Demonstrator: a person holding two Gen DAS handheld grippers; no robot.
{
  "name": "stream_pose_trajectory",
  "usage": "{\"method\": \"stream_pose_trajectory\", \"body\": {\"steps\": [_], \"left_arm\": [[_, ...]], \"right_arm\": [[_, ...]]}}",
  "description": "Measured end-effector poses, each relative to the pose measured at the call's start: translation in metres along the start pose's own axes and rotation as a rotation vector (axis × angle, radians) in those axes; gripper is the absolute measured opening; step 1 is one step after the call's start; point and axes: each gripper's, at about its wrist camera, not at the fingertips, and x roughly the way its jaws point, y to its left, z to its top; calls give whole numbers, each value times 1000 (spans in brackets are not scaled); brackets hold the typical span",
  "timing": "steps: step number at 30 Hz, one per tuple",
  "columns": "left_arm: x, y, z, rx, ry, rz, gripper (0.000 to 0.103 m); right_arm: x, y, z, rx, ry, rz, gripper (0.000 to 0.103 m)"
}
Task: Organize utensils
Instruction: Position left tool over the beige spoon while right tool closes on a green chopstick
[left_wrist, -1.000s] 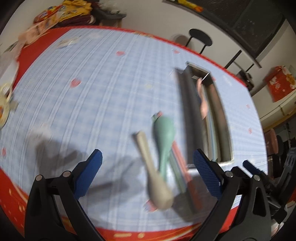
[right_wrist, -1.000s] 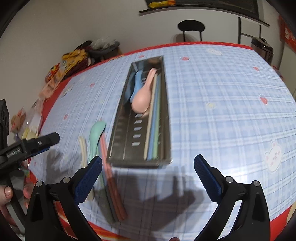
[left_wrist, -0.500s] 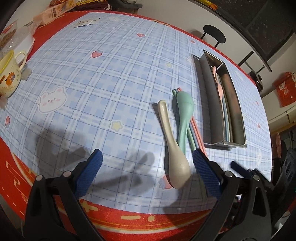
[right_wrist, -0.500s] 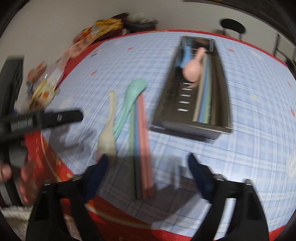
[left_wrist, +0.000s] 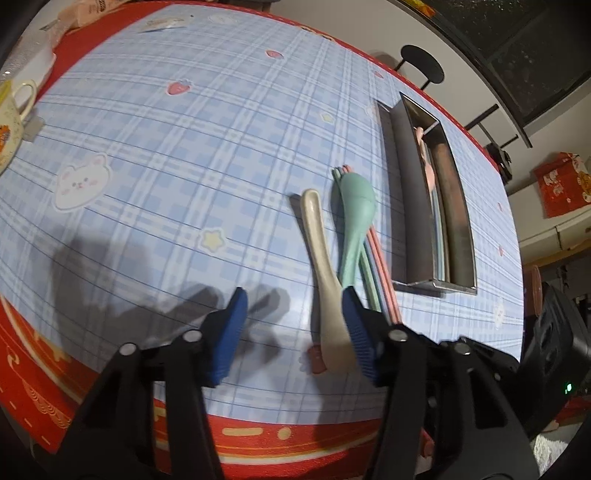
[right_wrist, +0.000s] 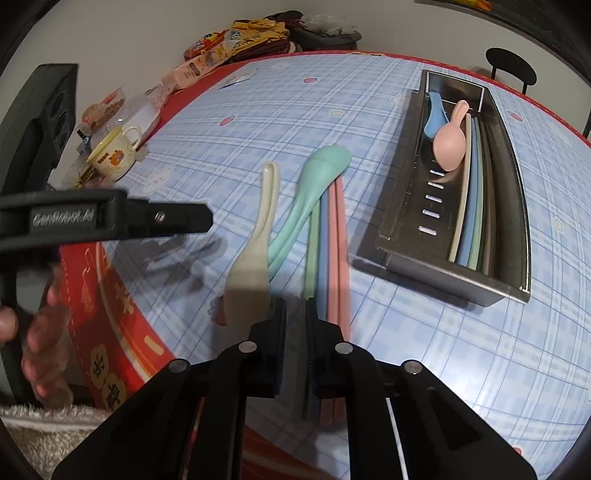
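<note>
A cream spoon (left_wrist: 320, 273) (right_wrist: 255, 251), a green spoon (left_wrist: 354, 210) (right_wrist: 314, 184) and green, blue and pink chopsticks (right_wrist: 328, 240) (left_wrist: 380, 280) lie side by side near the table's front edge. My left gripper (left_wrist: 291, 332) hangs low over the cream spoon's bowl; its jaws are closing, the bowl lies just inside the right finger and the left pad is clear of it. My right gripper (right_wrist: 295, 332) is shut over the chopsticks' near ends, which run under its right finger; whether it pinches one I cannot tell. The metal tray (right_wrist: 402, 206) (left_wrist: 391, 206) holds a pink spoon (right_wrist: 450, 144), a blue spoon (right_wrist: 436, 114) and chopsticks.
A yellow-rimmed mug (right_wrist: 114, 155) and snack packets (right_wrist: 229, 40) sit at the table's far left. A black stool (right_wrist: 511, 72) stands beyond the far edge. The left gripper's body (right_wrist: 110, 218) and a hand (right_wrist: 37, 332) reach in from the left. The red table edge (left_wrist: 258, 432) is close below.
Both grippers' jaws have narrowed, the right almost fully. The right gripper has swung left from in front of the tray to over the chopsticks. The left gripper has come closer to the cream spoon.
</note>
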Motion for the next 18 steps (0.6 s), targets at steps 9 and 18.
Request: {"method": "stream_pose_trajectory", "body": {"steps": [9,18], "left_arm": [[21,-4,-1,-8,78,-105,39],[36,-5,-2,-23,128,-140,39]], "right_arm": [[10,3,6,-5,18,-3,11],[9,3,-6,-1,23,-9,10]]}}
